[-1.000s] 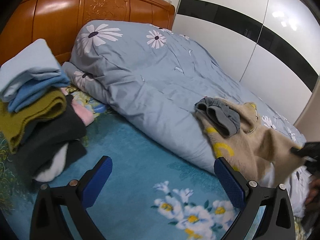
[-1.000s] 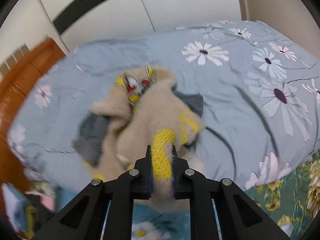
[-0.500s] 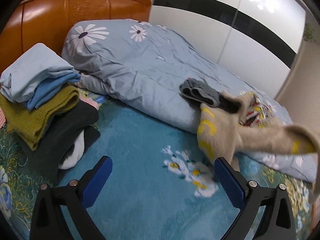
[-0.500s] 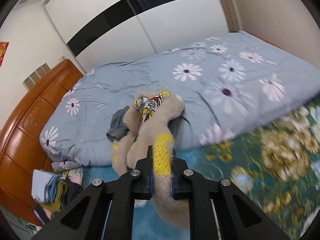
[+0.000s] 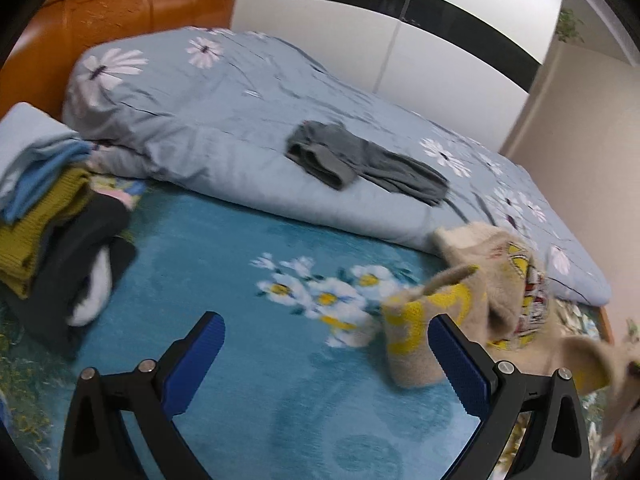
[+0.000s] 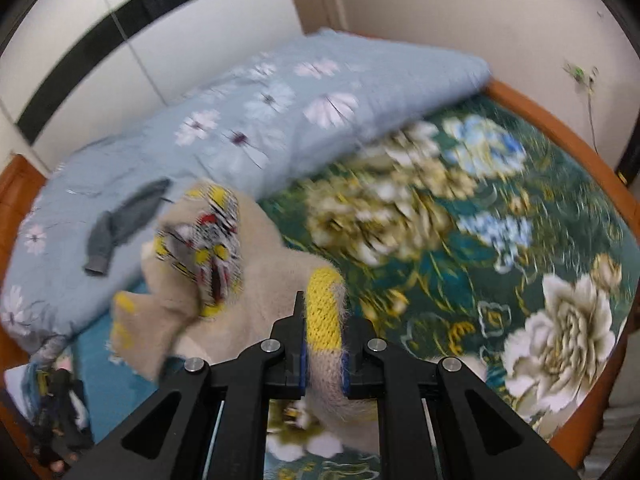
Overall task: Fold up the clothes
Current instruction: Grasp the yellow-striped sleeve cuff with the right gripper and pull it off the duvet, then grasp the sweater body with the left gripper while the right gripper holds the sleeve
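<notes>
The right gripper (image 6: 324,344) is pinching the beige sweater's (image 6: 276,280) yellow-striped cuff—dragging it onto the bedsheet (image 5: 248,360)—while the left gripper (image 5: 326,360), spread empty, is probably needing another edge.

Bed with floral sheet, quilt and clothes

The bed (image 5: 248,360) carried a teal floral sheet; a rolled pale-blue daisy quilt (image 5: 224,136) lay across it from 10 to 3 o'clock. A stack of folded clothes (image 5: 48,208) sat at 9 o'clock, and a beige-and-yellow sweater (image 5: 492,280) trailed onto the sheet at 4 o'clock.
</notes>
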A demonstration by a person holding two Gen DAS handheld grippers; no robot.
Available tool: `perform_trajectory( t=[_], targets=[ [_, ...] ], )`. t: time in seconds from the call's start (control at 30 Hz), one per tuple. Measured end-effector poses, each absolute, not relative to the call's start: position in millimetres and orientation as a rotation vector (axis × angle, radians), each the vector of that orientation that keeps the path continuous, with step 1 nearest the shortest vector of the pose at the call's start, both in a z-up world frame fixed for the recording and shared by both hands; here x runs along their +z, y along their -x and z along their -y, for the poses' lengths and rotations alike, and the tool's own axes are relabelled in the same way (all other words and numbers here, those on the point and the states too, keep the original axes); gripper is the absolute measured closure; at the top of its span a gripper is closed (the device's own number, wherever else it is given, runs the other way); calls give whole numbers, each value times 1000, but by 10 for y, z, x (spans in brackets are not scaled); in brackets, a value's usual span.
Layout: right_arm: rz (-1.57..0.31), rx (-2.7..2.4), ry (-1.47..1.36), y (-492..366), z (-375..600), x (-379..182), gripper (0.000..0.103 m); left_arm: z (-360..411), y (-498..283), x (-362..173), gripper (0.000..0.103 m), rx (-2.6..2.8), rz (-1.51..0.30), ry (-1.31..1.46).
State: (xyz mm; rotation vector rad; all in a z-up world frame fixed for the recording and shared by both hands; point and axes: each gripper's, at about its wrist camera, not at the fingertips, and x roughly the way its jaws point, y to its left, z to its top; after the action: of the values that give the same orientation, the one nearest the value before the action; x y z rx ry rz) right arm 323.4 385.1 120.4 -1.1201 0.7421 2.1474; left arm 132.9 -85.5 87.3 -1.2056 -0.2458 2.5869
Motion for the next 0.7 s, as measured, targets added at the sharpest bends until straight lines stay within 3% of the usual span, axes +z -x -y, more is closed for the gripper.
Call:
perform_trajectory(
  t=[0.23,0.53,0.7],
  targets=[
    [-783,2096,1200,-3363,-3999,666,90,-18,-1001,695,0,2382,60,1303],
    [-807,2124,1205,-3488,-4129,418,88,-1353,-891,663,0,2084,58,1284],
    [-841,2143,1189,-3529,-4182,364,87,-1964,-804,217,2,1999,-9,1424]
  ],
)
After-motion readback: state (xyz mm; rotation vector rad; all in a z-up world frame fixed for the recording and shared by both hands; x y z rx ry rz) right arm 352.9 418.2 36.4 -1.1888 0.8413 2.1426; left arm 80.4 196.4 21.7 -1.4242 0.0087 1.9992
